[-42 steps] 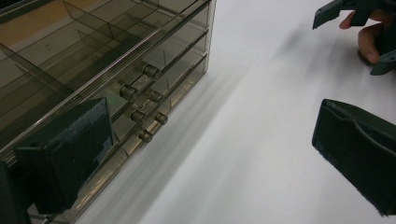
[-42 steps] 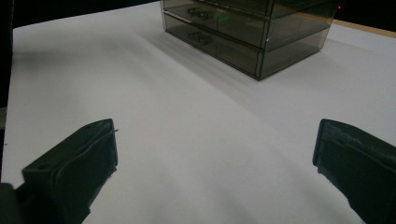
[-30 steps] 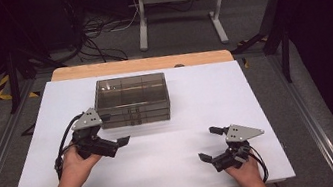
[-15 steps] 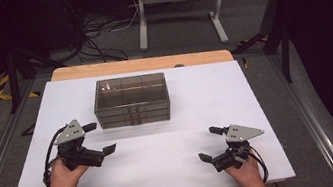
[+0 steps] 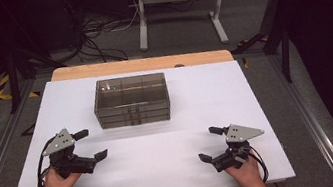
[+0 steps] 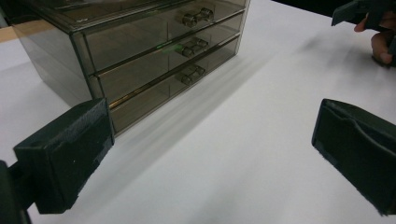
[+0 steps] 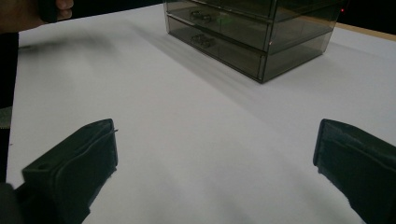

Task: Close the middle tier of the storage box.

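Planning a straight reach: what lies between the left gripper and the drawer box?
Nothing: in the high view, bare white tabletop separates the open left gripper from the drawer box. The left gripper view shows the same bare stretch.

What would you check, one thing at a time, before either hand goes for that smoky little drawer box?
1. Left tool jaws open: ok.
2. Right tool jaws open: ok.
3. Both tools hold nothing: ok.
4. All three drawers of the drawer box pushed in: ok.
5. White table between tools and box free of obstacles: ok.
6. What lies inside the drawers: cannot tell, the plastic is too dark.
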`<state>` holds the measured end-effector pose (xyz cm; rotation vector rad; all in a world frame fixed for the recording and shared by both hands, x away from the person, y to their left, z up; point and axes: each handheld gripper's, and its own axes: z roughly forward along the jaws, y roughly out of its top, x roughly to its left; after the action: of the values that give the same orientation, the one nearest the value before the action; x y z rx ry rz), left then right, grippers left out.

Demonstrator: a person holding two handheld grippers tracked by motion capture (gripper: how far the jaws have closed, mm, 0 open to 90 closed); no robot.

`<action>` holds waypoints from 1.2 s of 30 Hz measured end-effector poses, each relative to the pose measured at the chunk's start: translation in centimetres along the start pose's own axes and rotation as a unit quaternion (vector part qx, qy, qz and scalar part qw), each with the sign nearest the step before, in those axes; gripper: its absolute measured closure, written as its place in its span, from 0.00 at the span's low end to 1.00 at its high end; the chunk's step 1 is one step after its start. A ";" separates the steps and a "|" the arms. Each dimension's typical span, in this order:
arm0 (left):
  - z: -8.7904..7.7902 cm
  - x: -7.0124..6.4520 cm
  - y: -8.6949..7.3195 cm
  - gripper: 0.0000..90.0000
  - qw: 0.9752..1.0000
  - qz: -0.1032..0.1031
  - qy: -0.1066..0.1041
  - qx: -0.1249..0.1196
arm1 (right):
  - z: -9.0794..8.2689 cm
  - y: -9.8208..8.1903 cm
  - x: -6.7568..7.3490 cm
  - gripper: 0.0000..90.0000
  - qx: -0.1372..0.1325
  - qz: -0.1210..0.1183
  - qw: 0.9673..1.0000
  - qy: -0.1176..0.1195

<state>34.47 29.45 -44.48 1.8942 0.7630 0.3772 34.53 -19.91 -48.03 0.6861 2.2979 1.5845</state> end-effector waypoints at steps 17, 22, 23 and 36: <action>-1.3 0.9 -3.2 0.00 1.000 -0.028 0.009 -0.007 | -0.1 0.0 0.0 0.00 0.001 -0.001 1.000 -0.001; -1.9 1.4 -3.9 0.00 0.999 -0.044 0.012 -0.021 | -0.1 0.0 0.0 0.00 0.002 0.000 1.000 0.000; -2.0 1.4 -4.0 0.00 0.999 -0.046 0.015 -0.025 | -0.1 0.0 0.0 0.00 0.002 0.000 1.000 0.000; -1.5 0.9 -4.3 0.00 0.999 -0.022 0.030 -0.015 | -0.1 0.0 -0.1 0.00 0.002 0.007 1.000 0.001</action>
<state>32.87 32.33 -47.73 1.8431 0.8330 0.4173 34.56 -20.02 -48.00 0.7029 2.3036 1.5863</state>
